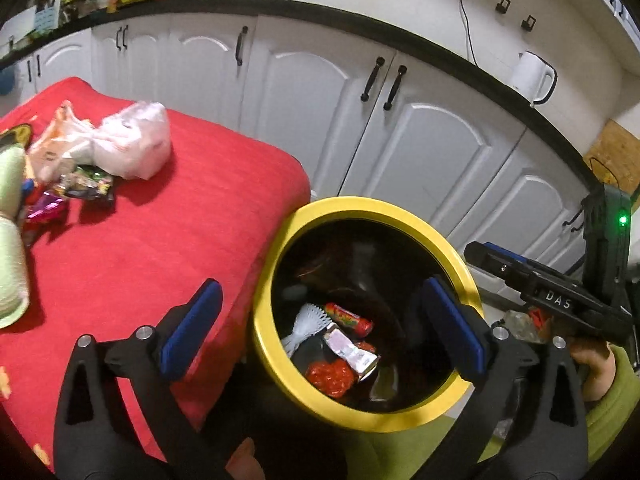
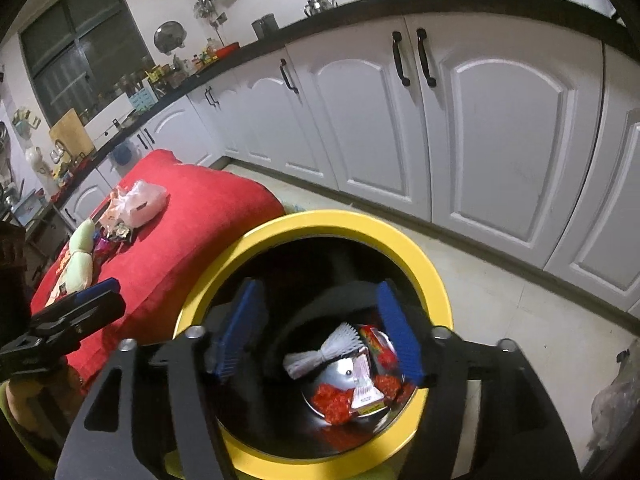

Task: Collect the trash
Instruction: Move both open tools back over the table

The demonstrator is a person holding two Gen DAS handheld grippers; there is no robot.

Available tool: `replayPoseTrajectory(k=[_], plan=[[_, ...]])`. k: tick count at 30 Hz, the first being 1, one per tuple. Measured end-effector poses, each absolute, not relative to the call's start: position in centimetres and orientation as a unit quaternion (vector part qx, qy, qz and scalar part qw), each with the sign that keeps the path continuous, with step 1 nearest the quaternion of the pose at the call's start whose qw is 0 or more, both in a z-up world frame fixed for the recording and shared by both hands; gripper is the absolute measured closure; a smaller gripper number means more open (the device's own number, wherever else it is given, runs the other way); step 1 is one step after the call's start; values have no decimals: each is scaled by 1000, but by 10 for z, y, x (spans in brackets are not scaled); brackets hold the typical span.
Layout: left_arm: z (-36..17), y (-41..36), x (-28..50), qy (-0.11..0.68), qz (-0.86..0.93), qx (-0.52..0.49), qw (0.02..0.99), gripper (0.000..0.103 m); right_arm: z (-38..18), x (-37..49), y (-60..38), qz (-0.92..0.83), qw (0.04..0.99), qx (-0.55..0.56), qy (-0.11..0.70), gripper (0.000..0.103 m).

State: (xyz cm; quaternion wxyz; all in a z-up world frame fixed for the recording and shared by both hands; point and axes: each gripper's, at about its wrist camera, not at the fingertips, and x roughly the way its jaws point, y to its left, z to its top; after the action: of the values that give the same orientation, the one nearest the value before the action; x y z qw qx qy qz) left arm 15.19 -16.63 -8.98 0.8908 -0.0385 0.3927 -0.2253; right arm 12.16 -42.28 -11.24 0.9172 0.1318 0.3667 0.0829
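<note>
Over the yellow-rimmed bin [image 1: 276, 264], left gripper [image 1: 320, 332] and right gripper [image 2: 320, 336] hang with fingers spread, empty, positioned to drop trash; wrappers [image 1: 86, 188] remain on the red-covered counter [image 1: 160, 240].

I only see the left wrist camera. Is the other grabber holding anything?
Observer: No. The right gripper is open over the yellow bin, with nothing between its blue pads.
Child: The bin's bottom looks dark to me. What's down there?
Observer: A shiny metal bottom shows under the red wrappers.
Child: Is there a window anywhere?
Observer: Yes, a dark window sits high on the left of the right wrist view.
</note>
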Motion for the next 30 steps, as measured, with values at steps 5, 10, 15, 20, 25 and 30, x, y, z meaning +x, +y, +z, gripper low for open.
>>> replayPoseTrajectory(k=[5, 10, 15, 20, 25, 30], plan=[[-73, -156, 143, 371, -203, -31, 905, 11, -97, 119, -413, 84, 927, 122, 345, 35], [-59, -142, 133, 347, -184, -32, 919, 11, -80, 116, -400, 93, 935, 106, 324, 29], [-47, -126, 123, 326, -165, -35, 930, 11, -64, 111, -383, 105, 941, 95, 307, 23], [-36, -107, 116, 308, -148, -46, 939, 11, -53, 107, -365, 118, 944, 80, 299, 23], [-27, -87, 108, 292, -128, -57, 946, 11, -42, 102, -350, 132, 946, 66, 289, 22], [-18, -69, 100, 279, -112, -60, 952, 11, -31, 97, -335, 148, 947, 53, 279, 22]])
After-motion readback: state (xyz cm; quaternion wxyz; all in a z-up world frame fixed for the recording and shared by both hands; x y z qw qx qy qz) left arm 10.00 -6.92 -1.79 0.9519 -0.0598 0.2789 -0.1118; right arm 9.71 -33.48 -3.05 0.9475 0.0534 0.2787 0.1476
